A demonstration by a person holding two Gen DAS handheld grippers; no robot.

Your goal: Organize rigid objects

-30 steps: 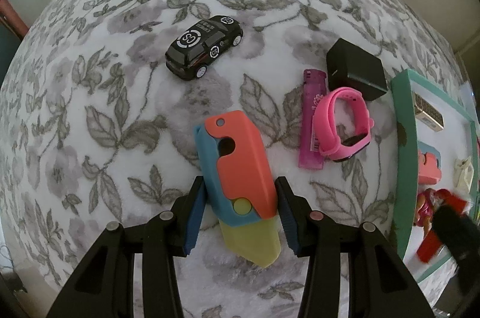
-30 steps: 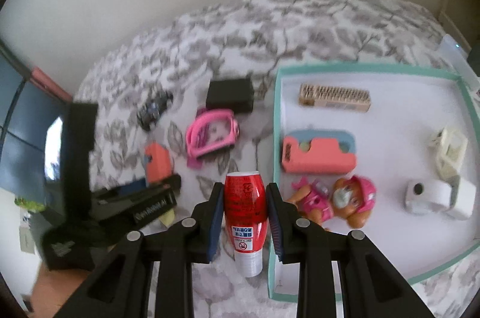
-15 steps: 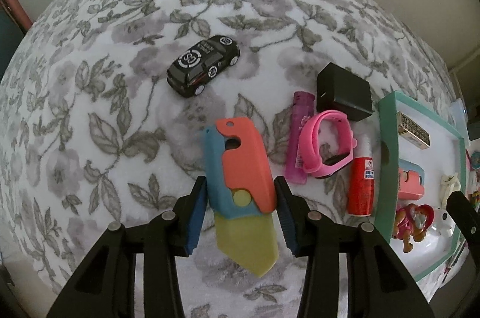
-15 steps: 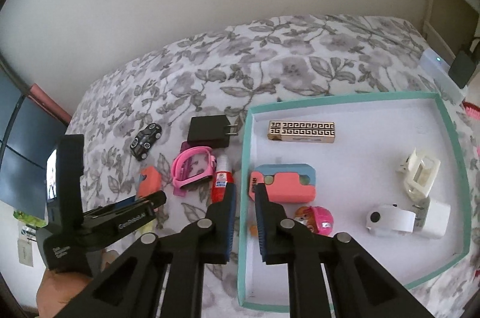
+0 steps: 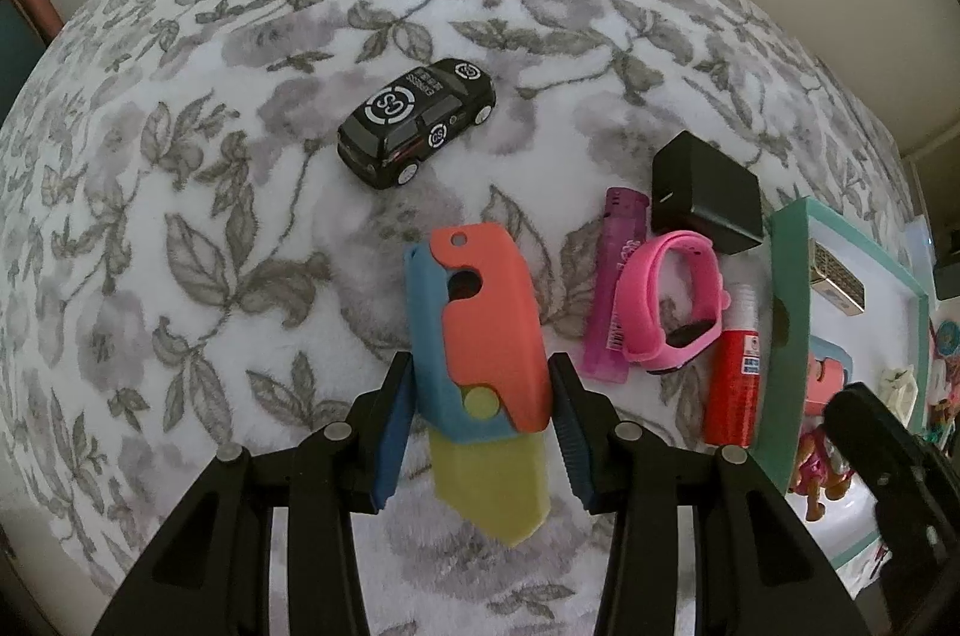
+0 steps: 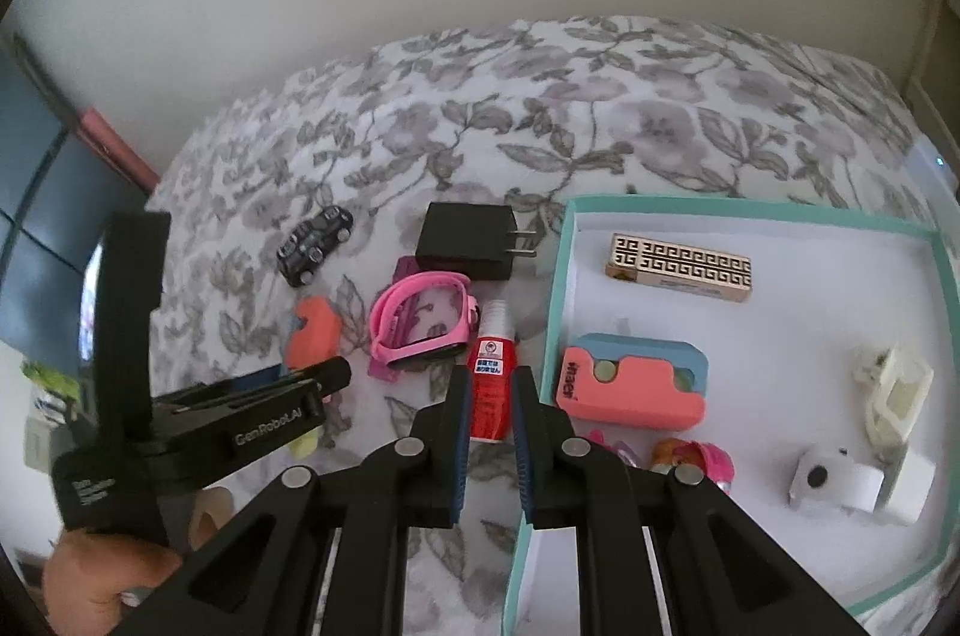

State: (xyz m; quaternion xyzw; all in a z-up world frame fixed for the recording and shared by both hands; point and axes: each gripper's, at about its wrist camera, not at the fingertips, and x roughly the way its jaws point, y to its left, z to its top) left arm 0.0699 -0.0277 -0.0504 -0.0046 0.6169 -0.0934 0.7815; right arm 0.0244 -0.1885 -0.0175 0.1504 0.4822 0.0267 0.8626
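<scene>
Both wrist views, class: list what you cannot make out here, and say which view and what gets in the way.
- Purple lighter: partly covered by the pink watch, left wrist view; barcode print too small.
- Small figure toys: partly hidden behind the right gripper, right wrist view.
- Teal tray: its right side is cut off by the left wrist picture's edge.
- Red tube: label print too small, both views.

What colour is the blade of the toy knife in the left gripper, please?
Yellow-green; the toy knife shows best in the left wrist view.
</scene>
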